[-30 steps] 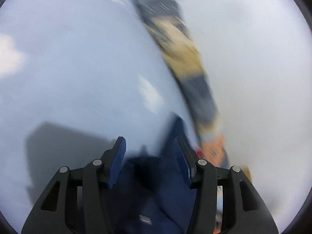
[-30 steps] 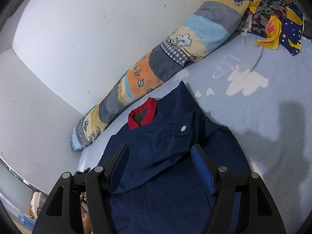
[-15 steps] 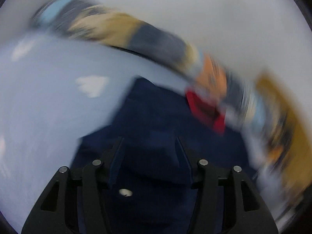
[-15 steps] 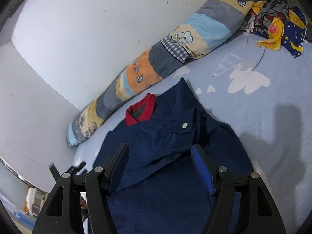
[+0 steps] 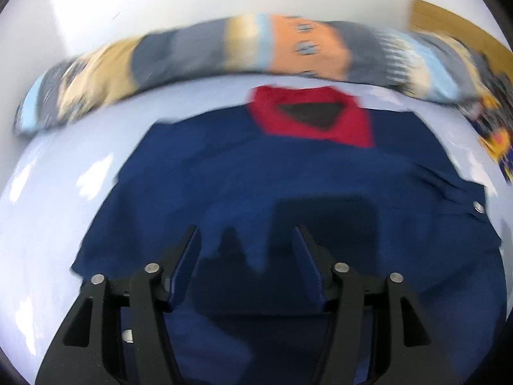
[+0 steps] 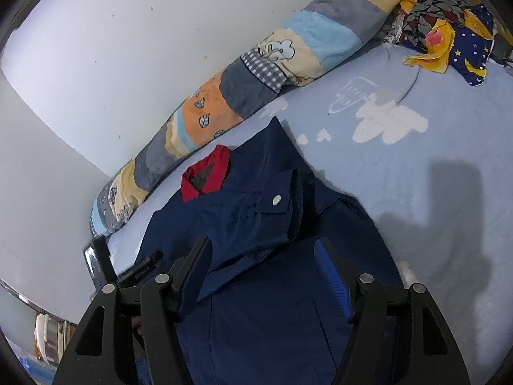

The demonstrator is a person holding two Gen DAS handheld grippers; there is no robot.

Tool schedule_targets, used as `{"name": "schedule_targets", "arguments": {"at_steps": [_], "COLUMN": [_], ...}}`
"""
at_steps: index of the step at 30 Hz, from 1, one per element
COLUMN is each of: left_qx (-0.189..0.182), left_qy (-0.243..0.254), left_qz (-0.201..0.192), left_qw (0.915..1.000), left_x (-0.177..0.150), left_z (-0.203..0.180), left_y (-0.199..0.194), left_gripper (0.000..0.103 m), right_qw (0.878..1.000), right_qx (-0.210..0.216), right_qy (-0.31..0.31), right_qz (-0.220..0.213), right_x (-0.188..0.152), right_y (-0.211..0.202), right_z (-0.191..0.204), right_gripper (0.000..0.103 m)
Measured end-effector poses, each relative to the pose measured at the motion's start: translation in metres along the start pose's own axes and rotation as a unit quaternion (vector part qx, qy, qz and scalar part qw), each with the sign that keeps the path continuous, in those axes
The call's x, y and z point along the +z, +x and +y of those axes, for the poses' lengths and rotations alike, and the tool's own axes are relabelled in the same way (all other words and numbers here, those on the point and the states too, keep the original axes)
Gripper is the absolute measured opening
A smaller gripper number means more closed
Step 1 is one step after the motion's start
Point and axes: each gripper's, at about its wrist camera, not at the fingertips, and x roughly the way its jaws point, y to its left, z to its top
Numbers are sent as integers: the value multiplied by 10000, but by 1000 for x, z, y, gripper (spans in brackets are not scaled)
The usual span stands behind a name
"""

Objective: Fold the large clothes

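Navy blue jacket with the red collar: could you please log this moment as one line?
navy blue jacket with red collar: flat on light blue sheet, sleeve folded in | left claw: opening, empty | right claw: open, above jacket

The navy jacket (image 6: 256, 288) is matt woven cloth with a shiny metal snap (image 6: 276, 199) and a red cloth collar (image 6: 208, 173). The long pillow (image 6: 256, 73) looks plush and fleecy. The bed sheet (image 6: 433, 192) is matt, finely textured cloth.
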Motion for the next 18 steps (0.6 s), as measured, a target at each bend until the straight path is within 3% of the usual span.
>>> {"name": "schedule_targets", "arguments": {"at_steps": [2, 6, 7, 10, 14, 18], "left_qx": [-53, 20, 117, -141, -184, -285], "left_qy": [422, 975, 930, 612, 581, 347], "left_qz": [18, 380, 303, 370, 212, 591], "left_qw": [9991, 9945, 9951, 9973, 9979, 9972], "left_x": [-5, -26, -31, -33, -54, -100], "left_z": [-31, -71, -74, -73, -74, -66], "left_y": [2, 22, 21, 3, -29, -50], "left_gripper": [69, 69, 69, 69, 69, 69], "right_qw": [10000, 10000, 9999, 9997, 9987, 9904], "right_qx": [-28, -96, -144, -198, -339, -684], "right_qy": [35, 1, -49, -104, -352, -909], "right_qz": [37, -17, -13, 14, 156, 784], "right_x": [0, 0, 0, -1, -6, -32], "right_y": [1, -2, -3, -4, -1, 24], "right_z": [-1, -2, -2, -3, 0, 12], "right_gripper": [69, 69, 69, 69, 69, 69]}}
